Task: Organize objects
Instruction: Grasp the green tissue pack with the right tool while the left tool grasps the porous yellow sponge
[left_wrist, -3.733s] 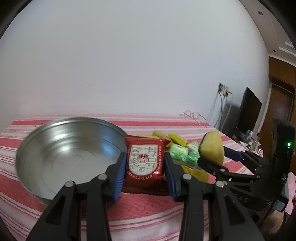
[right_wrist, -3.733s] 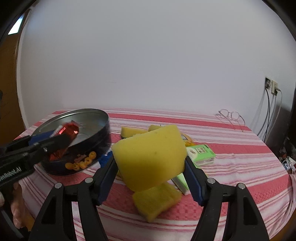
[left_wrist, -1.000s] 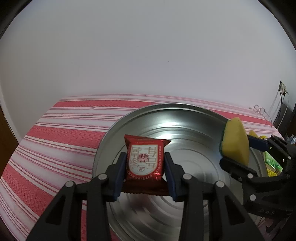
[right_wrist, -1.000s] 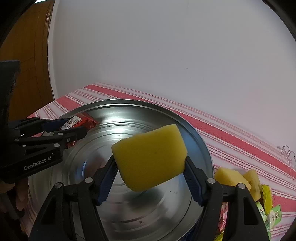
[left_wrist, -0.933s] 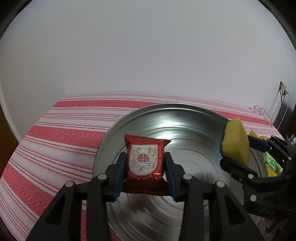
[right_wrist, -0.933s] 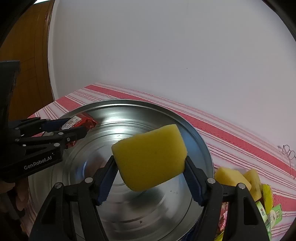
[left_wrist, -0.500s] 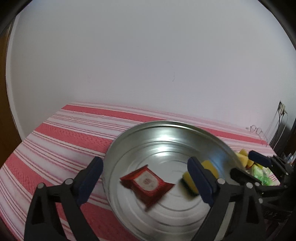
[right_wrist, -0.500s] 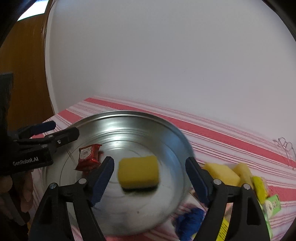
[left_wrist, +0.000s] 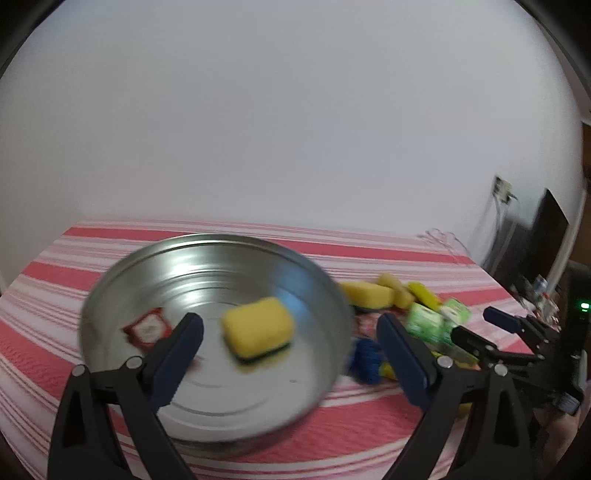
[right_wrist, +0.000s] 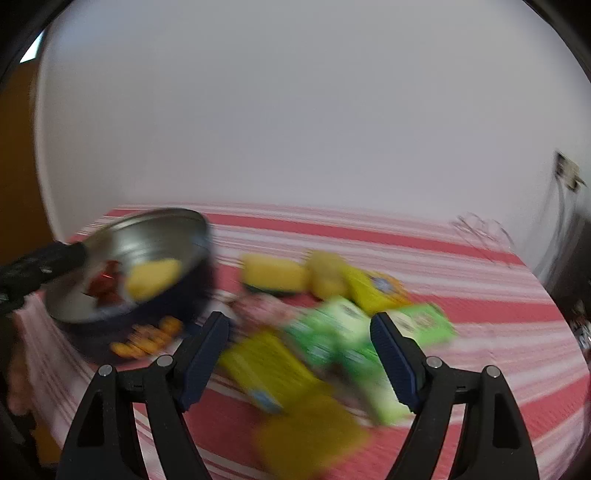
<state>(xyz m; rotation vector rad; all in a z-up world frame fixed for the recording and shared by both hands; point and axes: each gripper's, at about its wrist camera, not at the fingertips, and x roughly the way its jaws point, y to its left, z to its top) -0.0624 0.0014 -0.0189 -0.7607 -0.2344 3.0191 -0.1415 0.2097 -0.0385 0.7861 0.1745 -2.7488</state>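
1. Left wrist view: the left claw (left_wrist: 290, 334) is released and its jaws are opening, with nothing pinched between its blue pads (left_wrist: 177, 356).
2. Beyond it, the round metal tin (left_wrist: 110, 295) sits on the desk (left_wrist: 369, 424), which is covered with a red-and-white striped cloth.
3. Inside the tin, a yellow sponge (left_wrist: 258, 328) lies flat near the centre, its dark underside down.
4. A red snack packet (left_wrist: 147, 328) lies at the sponge's nine o'clock, apart from it, also on the tin's floor.
5. At the tin's three o'clock, outside the rim, lies a loose pile: more yellow sponges (left_wrist: 369, 295), green packets (left_wrist: 430, 326) and a blue item (left_wrist: 365, 360) just beside the tin wall; blur hides the details.
6. The right claw (left_wrist: 487, 332) shows at the four o'clock edge over the pile, jaws apart and empty.
7. Right wrist view: the right claw (right_wrist: 299, 347) is released, nothing between its pads, and points down over the blurred pile of green packets (right_wrist: 332, 332) and yellow packets (right_wrist: 266, 369).
8. The tin (right_wrist: 162, 218) is at ten o'clock, holding the sponge (right_wrist: 153, 277) and the red packet (right_wrist: 105, 282).
9. A fingertip of the left claw (right_wrist: 70, 254) reaches over the tin's near-left rim.
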